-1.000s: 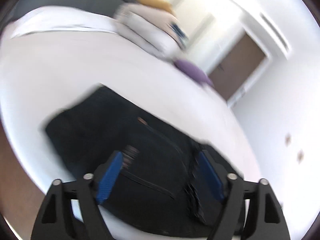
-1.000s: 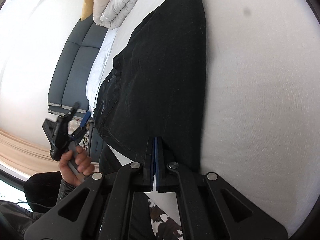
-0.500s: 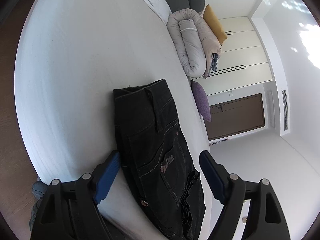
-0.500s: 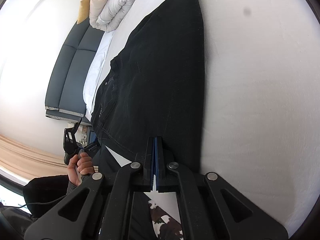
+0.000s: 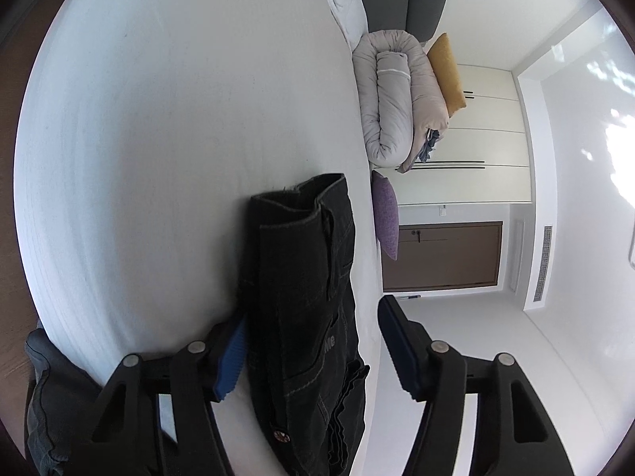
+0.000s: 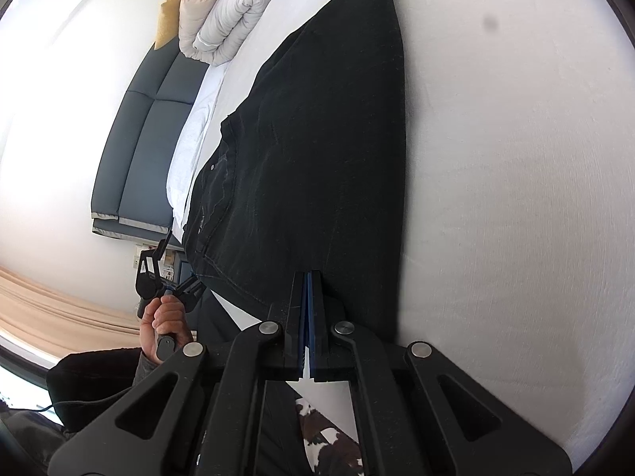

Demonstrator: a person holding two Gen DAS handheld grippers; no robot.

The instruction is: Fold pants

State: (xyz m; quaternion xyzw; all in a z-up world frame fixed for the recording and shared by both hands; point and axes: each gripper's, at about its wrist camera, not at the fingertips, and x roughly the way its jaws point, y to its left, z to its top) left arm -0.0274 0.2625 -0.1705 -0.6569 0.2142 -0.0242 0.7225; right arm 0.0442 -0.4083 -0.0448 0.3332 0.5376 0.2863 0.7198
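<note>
Black jeans [image 6: 317,150] lie lengthwise on the white bed [image 6: 516,198], folded leg on leg. My right gripper [image 6: 308,277] is shut on the jeans' near edge by the bed's front edge. In the left wrist view the waistband end of the jeans [image 5: 305,277] lies between the open blue pads of my left gripper [image 5: 313,341], with a back pocket and a button showing. The left gripper also shows in the right wrist view [image 6: 166,269], held in a hand at the waist end.
A rolled grey duvet [image 5: 393,99], a yellow cushion [image 5: 446,71] and a purple cushion [image 5: 387,214] sit at the far side of the bed. A dark grey sofa [image 6: 135,150] stands beside the bed. A brown door [image 5: 444,256] is beyond.
My left gripper has swung round and closed in on the waistband, so the jeans now lie between its open pads. The right gripper has stayed shut on the jeans' edge.
</note>
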